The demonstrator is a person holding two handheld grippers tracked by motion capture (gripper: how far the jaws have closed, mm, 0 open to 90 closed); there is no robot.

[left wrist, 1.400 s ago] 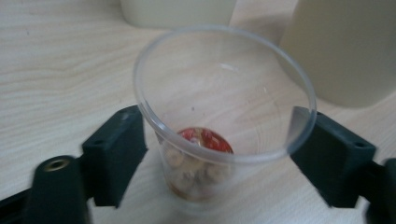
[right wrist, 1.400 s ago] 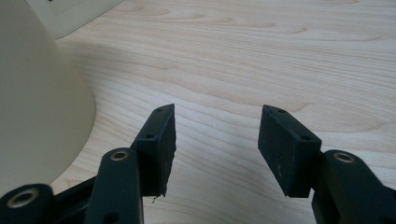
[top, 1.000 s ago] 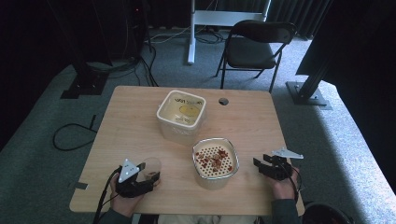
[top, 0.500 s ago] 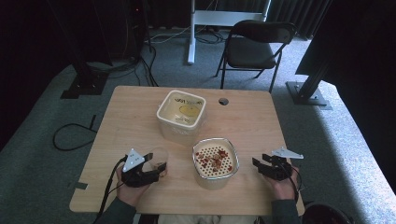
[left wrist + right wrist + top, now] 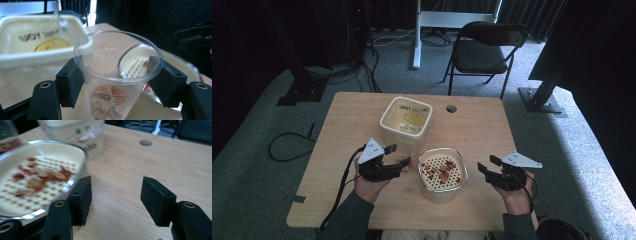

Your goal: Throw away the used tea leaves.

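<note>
My left gripper [image 5: 398, 164] is shut on a clear plastic cup [image 5: 110, 62], pads pressing both sides below its rim. A few red and brown dried pieces lie in the cup's bottom. I hold the cup [image 5: 405, 162] above the table, between the cream tub [image 5: 407, 117] and the white bowl [image 5: 442, 172]. The bowl has a perforated insert with red dried pieces on it [image 5: 37, 177]. My right gripper [image 5: 484, 169] hovers right of the bowl; its jaws have just been opening, and nothing is between them [image 5: 116, 195].
The cream tub [image 5: 32, 50] stands closed with its lid on, just behind the cup. The wooden table [image 5: 482, 125] has a round hole [image 5: 451, 108] at the back. A folding chair [image 5: 487, 47] stands beyond the table's far edge.
My left gripper has risen and moved right toward the bowl and tub, carrying the cup. My right gripper has lifted a little beside the bowl.
</note>
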